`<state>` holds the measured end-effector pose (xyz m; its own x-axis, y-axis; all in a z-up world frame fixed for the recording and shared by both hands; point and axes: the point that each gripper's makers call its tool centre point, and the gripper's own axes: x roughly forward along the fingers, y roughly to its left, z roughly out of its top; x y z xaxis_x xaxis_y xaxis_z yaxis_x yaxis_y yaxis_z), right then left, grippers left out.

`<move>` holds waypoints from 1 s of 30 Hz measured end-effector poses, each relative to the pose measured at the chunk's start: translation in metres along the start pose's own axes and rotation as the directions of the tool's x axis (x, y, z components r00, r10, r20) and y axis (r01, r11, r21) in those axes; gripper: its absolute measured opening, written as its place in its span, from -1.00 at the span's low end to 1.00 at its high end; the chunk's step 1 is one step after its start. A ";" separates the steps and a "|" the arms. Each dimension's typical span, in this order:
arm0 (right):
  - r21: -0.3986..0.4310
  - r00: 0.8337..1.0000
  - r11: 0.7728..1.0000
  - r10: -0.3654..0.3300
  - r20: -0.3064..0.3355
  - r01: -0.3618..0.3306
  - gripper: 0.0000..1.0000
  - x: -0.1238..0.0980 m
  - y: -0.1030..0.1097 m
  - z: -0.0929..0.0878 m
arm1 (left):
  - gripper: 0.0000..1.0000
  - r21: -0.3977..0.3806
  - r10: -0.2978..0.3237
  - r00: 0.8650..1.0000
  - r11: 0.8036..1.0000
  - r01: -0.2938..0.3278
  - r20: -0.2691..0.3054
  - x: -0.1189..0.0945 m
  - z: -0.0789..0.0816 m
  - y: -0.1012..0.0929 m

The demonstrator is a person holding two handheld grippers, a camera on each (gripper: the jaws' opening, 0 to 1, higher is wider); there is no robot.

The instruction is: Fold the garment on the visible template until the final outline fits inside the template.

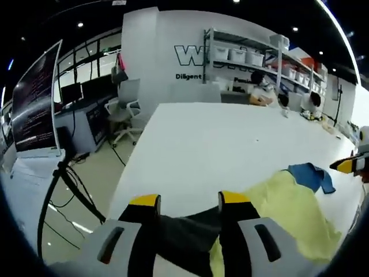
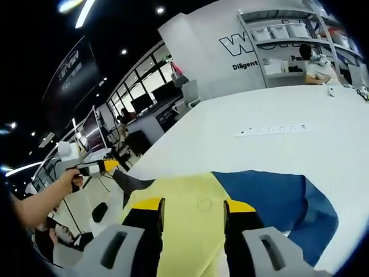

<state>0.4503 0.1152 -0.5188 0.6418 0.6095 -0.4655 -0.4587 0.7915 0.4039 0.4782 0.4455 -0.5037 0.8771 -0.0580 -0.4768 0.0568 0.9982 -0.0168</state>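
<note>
Left tool (image 1: 187,202) grips dark cloth beside crumpled yellow-blue garment (image 1: 288,208).

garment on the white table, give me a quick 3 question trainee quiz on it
1. True or false: the garment lies folded into a neat rectangle.
2. Which colours show on it? A) red and green B) yellow, blue and dark C) all white
3. Fill in: the left tongs have ____ cloth between the jaws.

Key: 1 false, it lies spread and rumpled on the table. 2 B. 3 dark.
</note>
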 end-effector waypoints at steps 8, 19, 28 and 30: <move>-0.058 1.000 0.998 -0.007 0.018 0.008 0.14 0.011 -0.009 0.011 | 0.02 0.036 -0.075 0.996 0.996 0.077 -0.041 0.022 -0.001 -0.028; -0.215 1.000 0.976 0.017 -0.014 -0.020 0.59 0.028 -0.009 0.048 | 0.45 0.042 -0.165 0.984 0.985 0.168 -0.072 0.032 -0.003 -0.045; -0.213 0.992 0.970 0.101 -0.069 -0.114 0.63 0.060 0.004 0.079 | 0.55 0.105 -0.213 0.973 0.969 0.222 -0.093 0.046 0.013 -0.052; -0.204 0.991 0.971 0.109 -0.077 -0.122 0.63 0.068 0.003 0.080 | 0.56 0.095 -0.224 0.969 0.968 0.233 -0.100 0.049 0.012 -0.054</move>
<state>0.5416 0.1557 -0.4858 0.5392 0.6935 -0.4778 -0.6495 0.7036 0.2883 0.5239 0.3884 -0.5157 0.7899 -0.2784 -0.5464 0.3047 0.9514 -0.0443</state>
